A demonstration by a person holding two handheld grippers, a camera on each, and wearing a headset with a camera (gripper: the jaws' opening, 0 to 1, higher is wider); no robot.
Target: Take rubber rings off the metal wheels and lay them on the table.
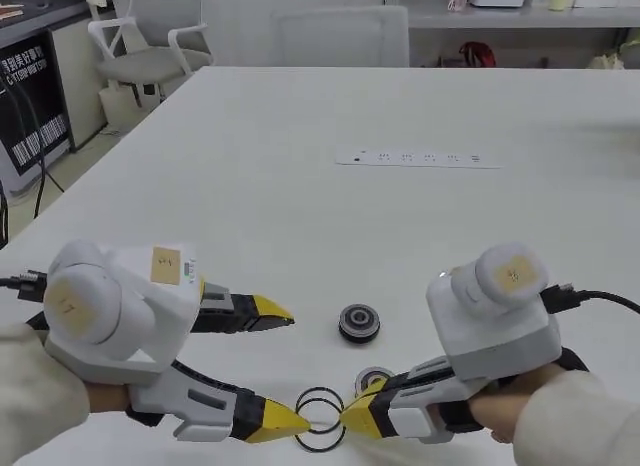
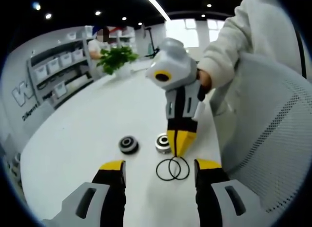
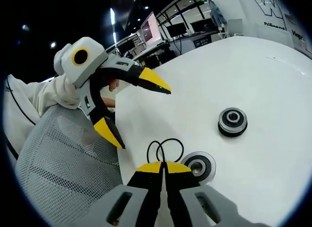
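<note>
Closest to the person, two thin black rubber rings (image 1: 320,418) are lying flat and overlapping on the white counter (image 1: 300,206), near its front edge. The right gripper (image 1: 348,414) is reaching in low from the right, its jaws pressed together and their yellow tips touching the rim of the rings. Whether they are pinching a strand I cannot tell. The left gripper (image 1: 296,368) is facing it from the other side, jaws spread wide and gripping nothing, with the rings just off its lower tip. Just behind the right gripper's tips a silvery wheel (image 1: 371,375) is lying flat, looking already bare. A little farther back a darker wheel (image 1: 359,323) is sitting apart and seems to be wearing its ring still.

The rings are looking light, limp and stretchy, so they are likely clinging flat to the counter; pinching a single strand at the loop's outer edge should be the way to lift one. The wheel is looking like stiff, smooth metal that is liable to slide or roll, so I would be clamping it across its flat faces with one pair of jaws while the other is peeling the rubber out of the groove.

Beyond, a white power strip (image 1: 418,159) is lying mid-counter, and a chair (image 1: 150,46) is standing off the far left corner
</note>
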